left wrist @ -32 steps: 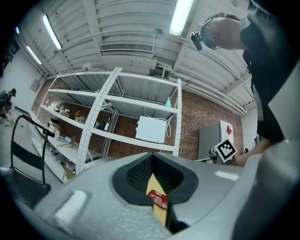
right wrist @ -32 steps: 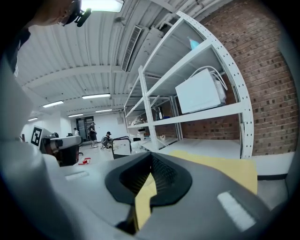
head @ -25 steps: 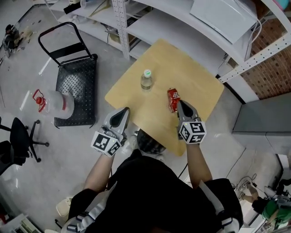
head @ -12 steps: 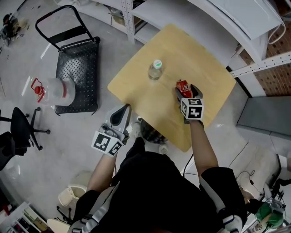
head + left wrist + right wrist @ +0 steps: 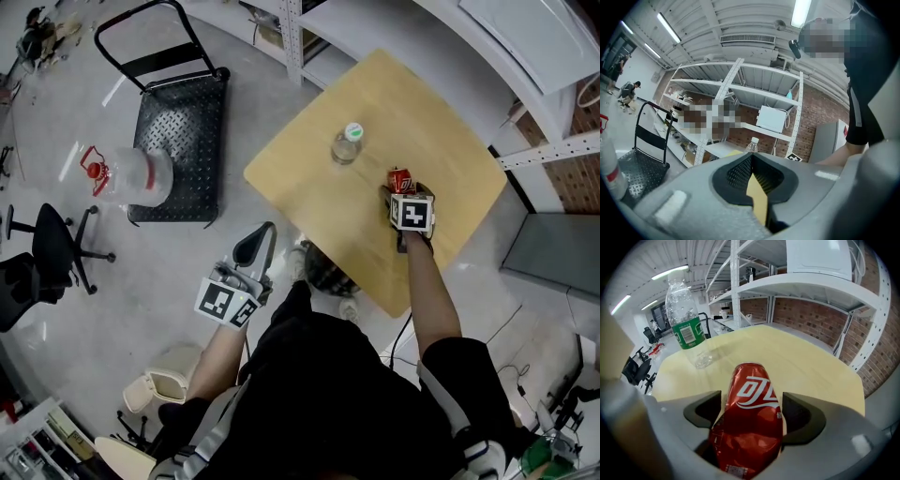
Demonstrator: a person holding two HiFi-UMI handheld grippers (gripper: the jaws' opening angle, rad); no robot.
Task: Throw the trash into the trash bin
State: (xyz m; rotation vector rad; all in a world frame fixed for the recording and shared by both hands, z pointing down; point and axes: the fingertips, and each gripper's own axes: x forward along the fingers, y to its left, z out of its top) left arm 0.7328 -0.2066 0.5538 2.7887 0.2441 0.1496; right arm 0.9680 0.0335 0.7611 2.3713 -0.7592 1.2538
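Item: can (image 5: pixel 750 418), red, crushed; lying on the table (image 5: pixel 309 187) toward the near-right edge, apart from the bottle (image 5: pixel 349 145).

Right gripper (image 5: pixel 403 192): has been brought down over the can; its jaws, closed a second ago, have just been opening and are now spread wide on either side of the can, not yet pressed on it.

Left gripper (image 5: pixel 255 244): jaws closed, nothing held, kept off the near-left edge.

Status: grasp is judged prepared; closing, lifting and binning remain undone.
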